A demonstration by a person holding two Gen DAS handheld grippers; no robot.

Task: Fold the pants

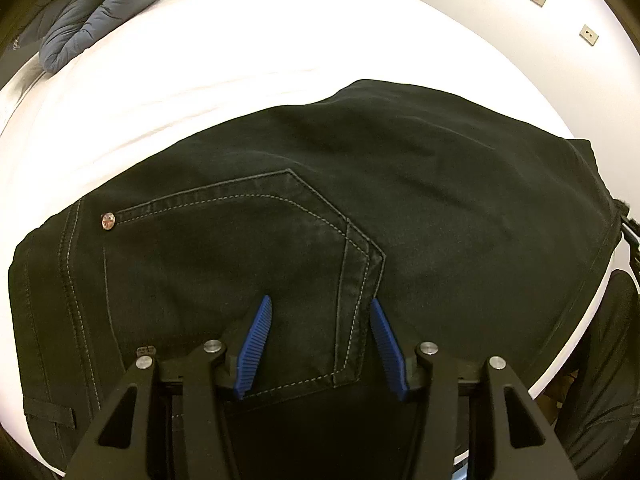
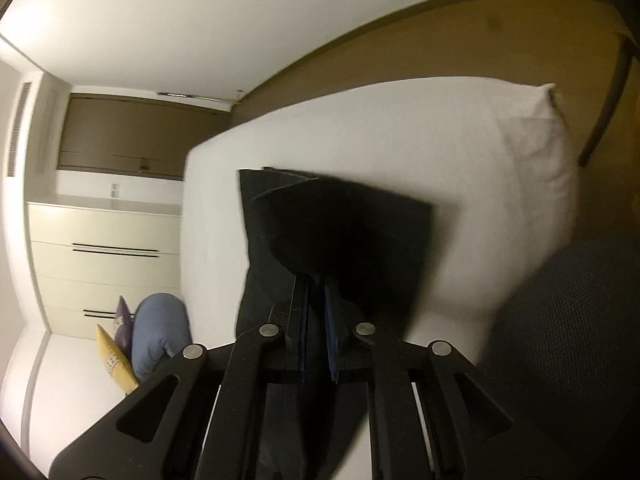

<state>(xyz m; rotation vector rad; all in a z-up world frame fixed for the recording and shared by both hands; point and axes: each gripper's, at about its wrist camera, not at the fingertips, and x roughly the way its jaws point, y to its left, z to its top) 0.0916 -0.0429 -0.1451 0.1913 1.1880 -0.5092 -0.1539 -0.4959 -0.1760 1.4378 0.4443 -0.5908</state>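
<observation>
Black pants [image 1: 400, 200] lie spread on the white bed [image 1: 280, 40], with a stitched back pocket [image 1: 240, 240] facing up. My left gripper [image 1: 320, 300] points down over that pocket's right edge. Its blue pads [image 1: 256, 340] stand apart and grip nothing. In the right wrist view, which is rolled sideways, my right gripper [image 2: 318, 280] is shut on an edge of the pants [image 2: 340, 220]. The dark cloth runs between its narrow blue pads and fans out over the bed [image 2: 400, 132] beyond them.
A rolled blue-grey duvet [image 1: 100, 8] lies at the bed's far left corner; it shows as a blue bundle [image 2: 160, 328] beside a yellow cushion [image 2: 114, 360]. A white pillow [image 2: 532, 140], cream drawers [image 2: 104, 240] and dark floor [image 2: 560, 320] surround the bed.
</observation>
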